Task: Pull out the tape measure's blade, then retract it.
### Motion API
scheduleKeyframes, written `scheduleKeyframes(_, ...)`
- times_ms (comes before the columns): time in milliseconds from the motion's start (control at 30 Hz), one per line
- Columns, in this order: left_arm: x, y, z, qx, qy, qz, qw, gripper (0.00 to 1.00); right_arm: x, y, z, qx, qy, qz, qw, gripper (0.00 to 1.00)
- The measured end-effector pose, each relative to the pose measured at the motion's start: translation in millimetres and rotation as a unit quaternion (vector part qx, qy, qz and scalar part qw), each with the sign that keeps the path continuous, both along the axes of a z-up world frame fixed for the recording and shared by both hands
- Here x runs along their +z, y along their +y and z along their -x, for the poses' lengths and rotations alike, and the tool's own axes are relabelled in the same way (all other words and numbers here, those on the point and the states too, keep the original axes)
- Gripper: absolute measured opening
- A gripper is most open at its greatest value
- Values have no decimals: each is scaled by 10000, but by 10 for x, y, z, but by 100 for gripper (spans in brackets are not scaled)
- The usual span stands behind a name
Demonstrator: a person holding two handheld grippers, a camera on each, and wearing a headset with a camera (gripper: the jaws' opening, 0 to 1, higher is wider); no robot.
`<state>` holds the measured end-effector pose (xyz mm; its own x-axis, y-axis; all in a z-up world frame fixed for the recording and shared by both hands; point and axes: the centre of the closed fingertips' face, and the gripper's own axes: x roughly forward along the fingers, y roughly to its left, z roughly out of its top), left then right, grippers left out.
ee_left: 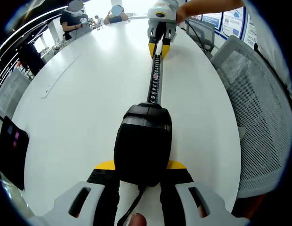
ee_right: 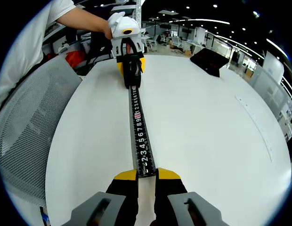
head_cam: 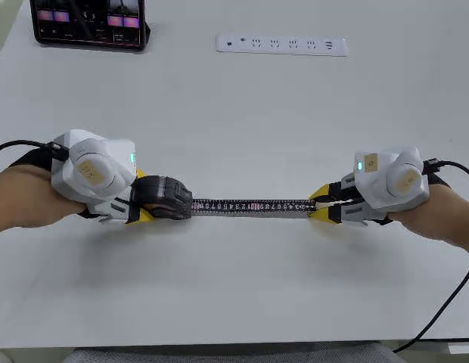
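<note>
Left gripper (head_cam: 146, 198) is seen at 9 o'clock in the head view, its yellow-tipped jaws clamped from both sides on the black tape measure (head_cam: 163, 198). Whether the tape measure touches the white table (head_cam: 234, 113) cannot be told. In the left gripper view the rear of the tape measure (ee_left: 143, 141) is hidden between the jaws of the left gripper (ee_left: 141, 165), and a dark strap is cut off at 6 o'clock.

At 3 o'clock in the head view the right gripper (head_cam: 319, 204) is closed on the far end of the blade (head_cam: 250, 206). The blade's tip is covered by the jaws and cannot be made out. In the right gripper view the blade (ee_right: 140, 136) is seen running from the right gripper (ee_right: 147, 175) towards 12 o'clock. Its numbers are legible close by and blurred farther off.

Each gripper is gripped from behind by a hand, the left hand (head_cam: 23, 200) and the right hand (head_cam: 446, 215), with both forearms cut off by the picture's edges. The grippers are held level and pointed at each other, with the blade stretched straight between them.

A power strip (head_cam: 281, 44) is seen at 12 o'clock. A dark tablet (head_cam: 91, 21) at 11 o'clock is cut off by the top edge.
</note>
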<state>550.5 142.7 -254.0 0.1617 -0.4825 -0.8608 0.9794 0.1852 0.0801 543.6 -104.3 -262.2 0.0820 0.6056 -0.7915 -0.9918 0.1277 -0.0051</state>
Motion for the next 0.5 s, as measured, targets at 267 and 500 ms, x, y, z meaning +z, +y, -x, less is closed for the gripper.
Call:
scheduleKeyframes(267,-3,-1,2,-4,3,-6,10000,28,-2,-95,-4,-45,10,46,10000,8)
scheduleKeyframes(500,-2,-1,0,-7,0,-14,10000,28,-21,-181,-3,-53,28,111,9999,8)
